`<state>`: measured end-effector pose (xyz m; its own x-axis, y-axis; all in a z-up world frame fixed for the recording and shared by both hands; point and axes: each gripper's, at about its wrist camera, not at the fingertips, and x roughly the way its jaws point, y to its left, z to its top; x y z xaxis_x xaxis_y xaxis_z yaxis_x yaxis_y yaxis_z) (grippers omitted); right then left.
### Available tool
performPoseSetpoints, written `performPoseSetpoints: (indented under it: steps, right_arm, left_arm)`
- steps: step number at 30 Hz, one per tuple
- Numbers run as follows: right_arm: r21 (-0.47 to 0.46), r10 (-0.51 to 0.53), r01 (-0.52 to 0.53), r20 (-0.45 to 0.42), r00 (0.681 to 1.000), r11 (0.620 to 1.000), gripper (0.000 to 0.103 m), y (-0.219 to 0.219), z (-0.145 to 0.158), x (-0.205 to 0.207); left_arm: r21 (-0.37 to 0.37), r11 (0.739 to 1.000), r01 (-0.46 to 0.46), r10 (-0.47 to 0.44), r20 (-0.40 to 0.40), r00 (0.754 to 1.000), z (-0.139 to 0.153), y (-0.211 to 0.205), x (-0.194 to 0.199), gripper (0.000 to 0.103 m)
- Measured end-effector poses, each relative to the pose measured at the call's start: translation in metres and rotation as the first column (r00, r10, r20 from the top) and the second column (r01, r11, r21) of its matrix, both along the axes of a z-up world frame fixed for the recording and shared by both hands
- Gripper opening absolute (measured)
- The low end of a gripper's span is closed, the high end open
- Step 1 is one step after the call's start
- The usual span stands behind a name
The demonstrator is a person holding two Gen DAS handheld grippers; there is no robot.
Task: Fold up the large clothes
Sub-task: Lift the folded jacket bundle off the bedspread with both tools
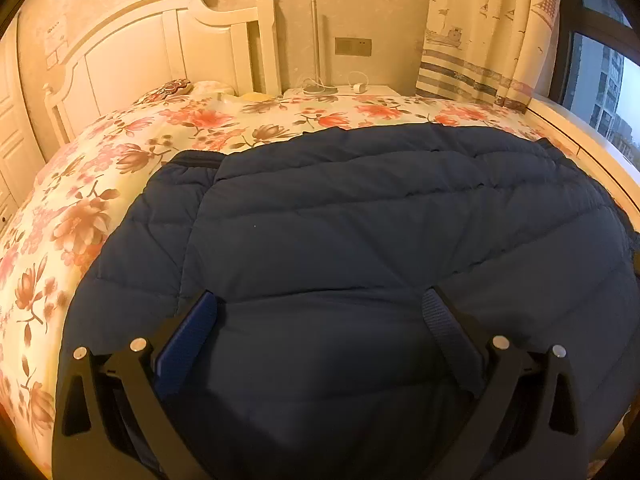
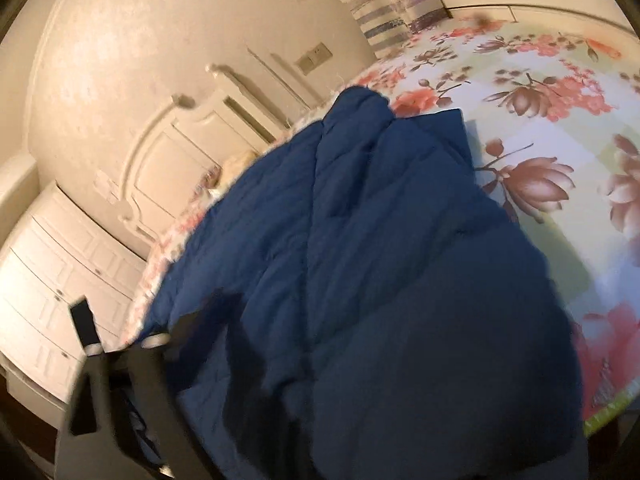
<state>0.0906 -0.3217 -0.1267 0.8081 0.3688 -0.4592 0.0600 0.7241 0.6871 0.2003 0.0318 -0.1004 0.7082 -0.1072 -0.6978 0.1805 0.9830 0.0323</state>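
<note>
Your jacket (image 1: 360, 240) — a dark blue quilted puffer — lies spread on the flowered bed (image 1: 100, 184), its far edge pointing toward the headboard (image 1: 152, 52) and its near bulk right under both tools. Expect it to be light but bulky: soft, springy padding that puffs back up after a fold, and a smooth shell that will likely slide between the fingers. Take it by a seam, hem or cuff, where the cloth is thinner and firmer, rather than by a fat quilted panel.

Your left gripper (image 1: 320, 320) stands wide open, its fingers resting on or just above the jacket with nothing pinched. Your right gripper (image 2: 224, 320) is blurred and only one finger shows clearly — I cannot tell whether it has cloth yet.

No brand, label or readable writing shows on the jacket; the small sheet on the wall beside the headboard is too small to read.
</note>
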Motion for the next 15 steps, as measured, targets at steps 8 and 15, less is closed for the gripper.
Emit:
performPoseSetpoints:
  steps: [8,15]
  right_arm:
    - [-0.017,-0.004,0.006,0.156,0.988,1.000,0.034,-0.018,0.025,-0.017]
    - [-0.052,-0.019,0.030,0.206,0.978,0.998,0.033,-0.026,0.044,-0.020]
  left_arm:
    - [0.049,0.999,0.000,0.000,0.005,1.000,0.006,-0.013,0.001,0.101]
    - [0.053,0.998,0.036,-0.039,0.044,0.998,0.010,-0.044,0.021,0.100]
